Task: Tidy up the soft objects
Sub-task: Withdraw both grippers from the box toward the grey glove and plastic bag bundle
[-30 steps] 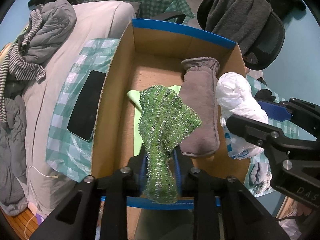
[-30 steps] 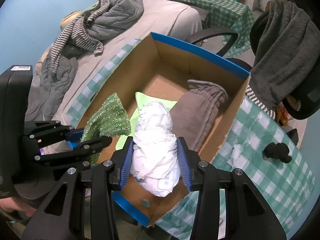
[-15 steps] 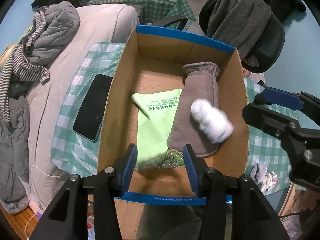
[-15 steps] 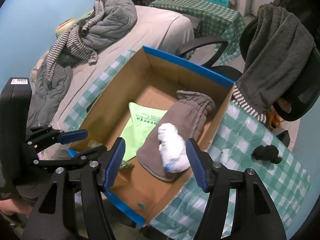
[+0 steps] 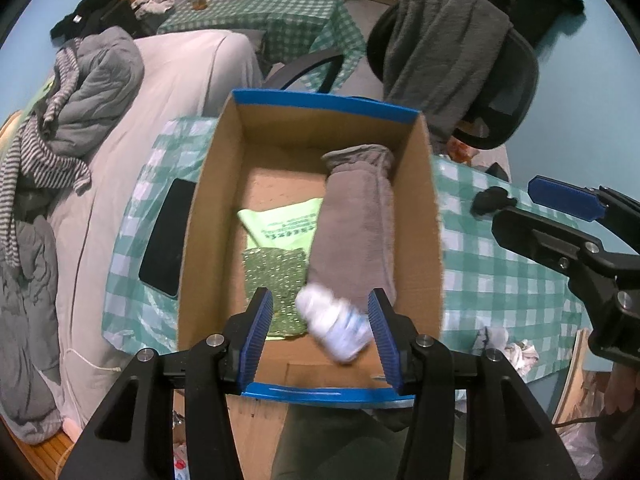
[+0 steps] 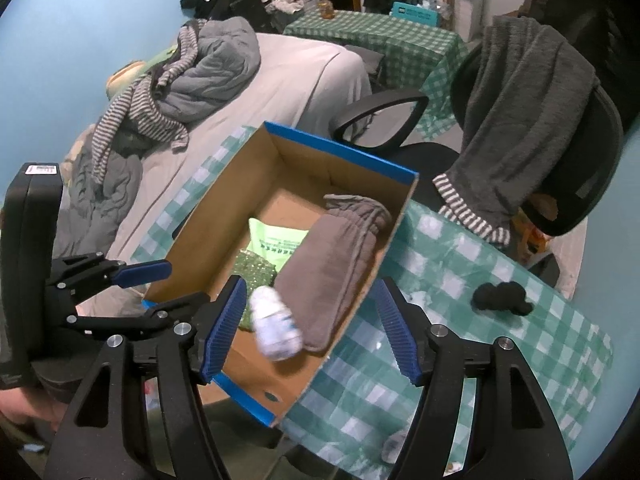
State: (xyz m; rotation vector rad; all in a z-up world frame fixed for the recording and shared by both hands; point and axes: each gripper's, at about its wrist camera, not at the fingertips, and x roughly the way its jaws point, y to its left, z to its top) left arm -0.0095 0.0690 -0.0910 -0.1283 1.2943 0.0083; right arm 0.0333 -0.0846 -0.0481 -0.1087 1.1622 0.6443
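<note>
An open cardboard box (image 5: pixel 326 102) (image 6: pixel 340 148) with a blue rim stands on the green checked tablecloth. Inside lie a grey fleece pouch (image 5: pixel 354 232) (image 6: pixel 332 268), a light green bag (image 5: pixel 284 226) (image 6: pixel 272 240), a sparkly green cloth (image 5: pixel 276 276) (image 6: pixel 256 270) and a blurred white bundle (image 5: pixel 336 324) (image 6: pixel 276 328) at the near end. My left gripper (image 5: pixel 320 298) (image 6: pixel 186 284) hangs open above the box's near end, gripping nothing. My right gripper (image 6: pixel 310 286) (image 5: pixel 514 204) is over the box's near right corner. Its jaws are opening and no pad touches anything.
A black phone (image 5: pixel 166 236) lies on the cloth left of the box. A small black object (image 6: pixel 502 298) and crumpled tissue (image 5: pixel 496 338) lie to the right. Behind stand an office chair draped in grey fleece (image 5: pixel 452 48) and a bed with heaped clothes (image 5: pixel 80 92).
Both grippers let go and rose: the left dropped the sparkly green cloth, the right the white bundle. Both things now lie in the box's near end.
</note>
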